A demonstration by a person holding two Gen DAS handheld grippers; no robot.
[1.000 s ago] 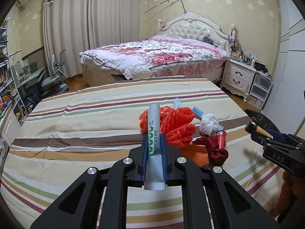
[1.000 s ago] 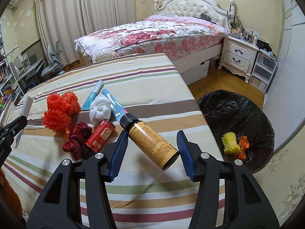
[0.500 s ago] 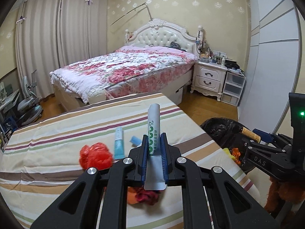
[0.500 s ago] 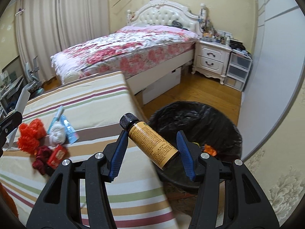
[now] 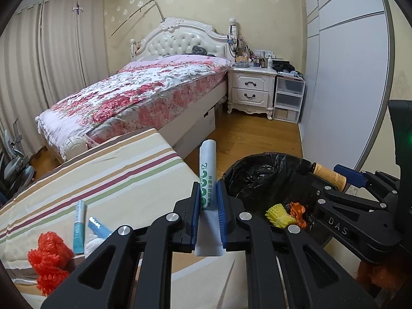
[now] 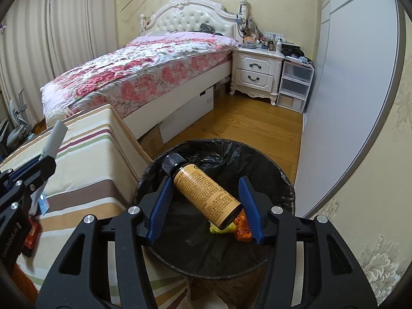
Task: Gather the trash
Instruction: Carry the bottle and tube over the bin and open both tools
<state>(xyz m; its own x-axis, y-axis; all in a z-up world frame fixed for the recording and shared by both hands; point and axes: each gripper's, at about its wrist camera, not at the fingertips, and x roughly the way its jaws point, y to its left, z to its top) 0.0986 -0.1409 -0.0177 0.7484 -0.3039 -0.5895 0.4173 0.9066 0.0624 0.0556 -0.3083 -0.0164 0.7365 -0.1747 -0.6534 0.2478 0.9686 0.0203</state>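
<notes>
My left gripper [image 5: 208, 191] is shut on a white tube with green print [image 5: 207, 177], held beside the black-lined trash bin [image 5: 253, 172]. My right gripper [image 6: 204, 189] is shut on a brown bottle with a tan label [image 6: 206, 193], held diagonally right above the bin [image 6: 273, 172]. The bottle also shows in the left wrist view [image 5: 327, 176]. A yellow foam net [image 5: 279, 215] and an orange wrapper [image 5: 297, 209] lie inside the bin. On the striped table [image 5: 116, 177] lie red foam nets [image 5: 49, 255], a blue-white tube [image 5: 78, 228] and a blue packet [image 5: 99, 228].
A bed with a floral cover [image 5: 144, 95] stands behind the table. A white nightstand [image 5: 251, 91] and plastic drawers [image 5: 288, 100] stand by the far wall. A grey wardrobe door [image 5: 345, 90] is right of the bin. A red packet [image 6: 32, 234] lies on the table.
Both grippers have swung right, from over the table to the bin. The right gripper now holds the bottle over the bin opening; the left holds its tube at the bin's near edge.
</notes>
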